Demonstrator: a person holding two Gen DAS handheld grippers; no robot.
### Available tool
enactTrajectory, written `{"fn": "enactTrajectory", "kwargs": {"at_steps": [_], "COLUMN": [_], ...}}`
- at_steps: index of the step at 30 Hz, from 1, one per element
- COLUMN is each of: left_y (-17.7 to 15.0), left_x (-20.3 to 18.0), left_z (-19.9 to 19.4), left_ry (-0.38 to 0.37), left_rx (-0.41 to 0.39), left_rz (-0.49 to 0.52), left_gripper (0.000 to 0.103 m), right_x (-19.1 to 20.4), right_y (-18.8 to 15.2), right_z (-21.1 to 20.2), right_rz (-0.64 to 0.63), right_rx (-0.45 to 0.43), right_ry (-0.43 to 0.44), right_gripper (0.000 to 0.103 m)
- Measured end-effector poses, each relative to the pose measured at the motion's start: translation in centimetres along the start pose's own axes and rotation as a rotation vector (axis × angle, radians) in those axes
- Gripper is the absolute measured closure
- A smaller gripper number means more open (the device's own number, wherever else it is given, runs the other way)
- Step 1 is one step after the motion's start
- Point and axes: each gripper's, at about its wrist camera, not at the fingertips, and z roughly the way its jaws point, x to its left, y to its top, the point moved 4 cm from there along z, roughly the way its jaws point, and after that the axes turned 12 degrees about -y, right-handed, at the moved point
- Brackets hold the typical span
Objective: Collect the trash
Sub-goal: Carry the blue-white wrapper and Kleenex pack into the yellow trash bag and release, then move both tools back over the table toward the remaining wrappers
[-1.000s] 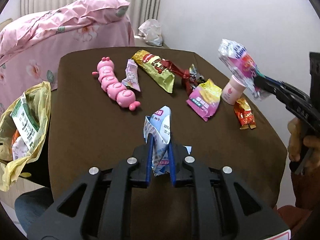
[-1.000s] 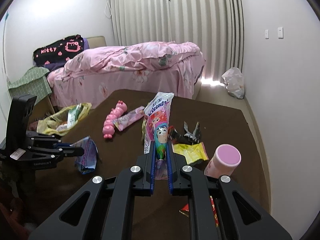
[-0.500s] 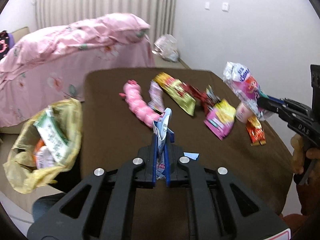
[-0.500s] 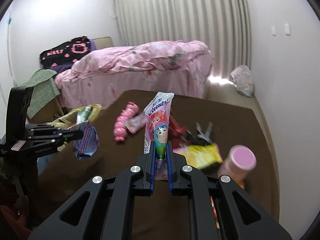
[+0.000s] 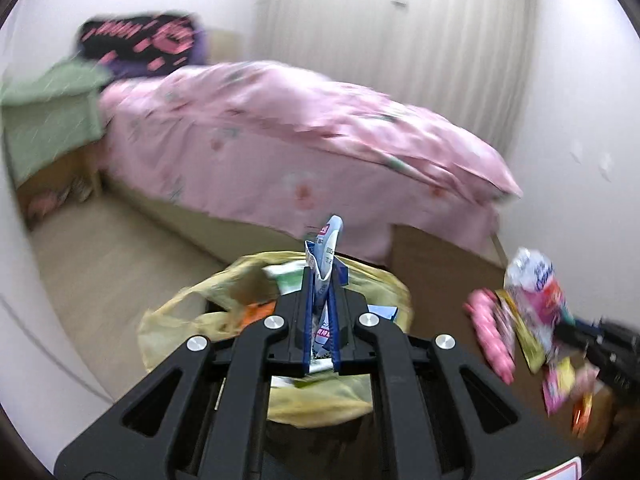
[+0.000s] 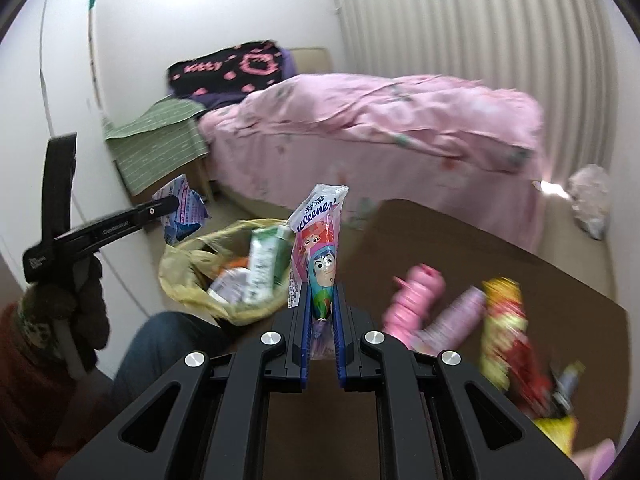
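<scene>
Left wrist view: the left claw (image 5: 321, 322) clamps a crumpled blue-and-white wrapper (image 5: 326, 258), held above the open yellow trash bag (image 5: 180, 320) that sits beside the brown table (image 5: 440, 272). Right wrist view: the right claw (image 6: 322, 322) grips a Kleenex tissue pack (image 6: 320, 248) upright, near the bag; a pink caterpillar toy (image 6: 412, 300) and blurred snack wrappers (image 6: 504, 332) lie on the table

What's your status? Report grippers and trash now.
Left gripper shut on blue wrapper, above yellow bag. Right gripper shut on tissue pack. Nothing blocking.
</scene>
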Motion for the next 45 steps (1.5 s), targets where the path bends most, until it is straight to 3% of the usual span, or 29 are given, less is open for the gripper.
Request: {"fn": "enactTrajectory", "kwargs": {"at_steps": [2, 5, 8, 13, 16, 28, 33, 35, 36, 45], "left_y": [-0.2, -1.6, -4.2, -7.0, -7.2, -7.3, -6.9, -6.7, -6.6, -5.4], "left_x": [2.3, 3.1, 4.2, 5.4, 5.7, 5.6, 5.6, 5.6, 5.6, 4.9], "left_z": [0.9, 3.7, 7.3, 8.6, 8.7, 8.2, 7.7, 7.4, 7.3, 5.8], "left_ry": [0.036, 0.037, 0.070, 0.111, 0.102, 0.092, 0.094, 0.099, 0.097, 0.128], "left_rx": [-0.007, 0.021, 0.137, 0.244, 0.251, 0.256, 0.239, 0.228, 0.221, 0.193], "left_rz": [-0.079, -0.090, -0.097, -0.102, -0.117, -0.138, -0.148, -0.150, -0.154, -0.138], "left_gripper": [0.097, 0.097, 0.097, 0.097, 0.097, 0.096, 0.084, 0.074, 0.071, 0.057], "right_x": [1.5, 3.8, 5.5, 7.2, 8.0, 8.0, 8.1, 8.0, 8.0, 6.8], "right_y": [1.3, 2.4, 2.8, 2.1, 1.3, 0.3, 0.7, 0.6, 0.6, 1.2], "right_z": [2.7, 6.4, 10.1, 15.6, 17.9, 19.0, 18.7, 18.3, 18.1, 14.7], "right_rz": [-0.020, -0.058, -0.088, -0.094, -0.107, -0.127, -0.110, -0.107, -0.103, -0.082], "right_rx": [0.028, 0.074, 0.126, 0.246, 0.306, 0.341, 0.322, 0.315, 0.311, 0.225], "right_ry": [0.040, 0.087, 0.105, 0.144, 0.142, 0.120, 0.123, 0.129, 0.136, 0.088], "right_gripper": [0.093, 0.093, 0.093, 0.093, 0.093, 0.093, 0.089, 0.066, 0.063, 0.062]}}
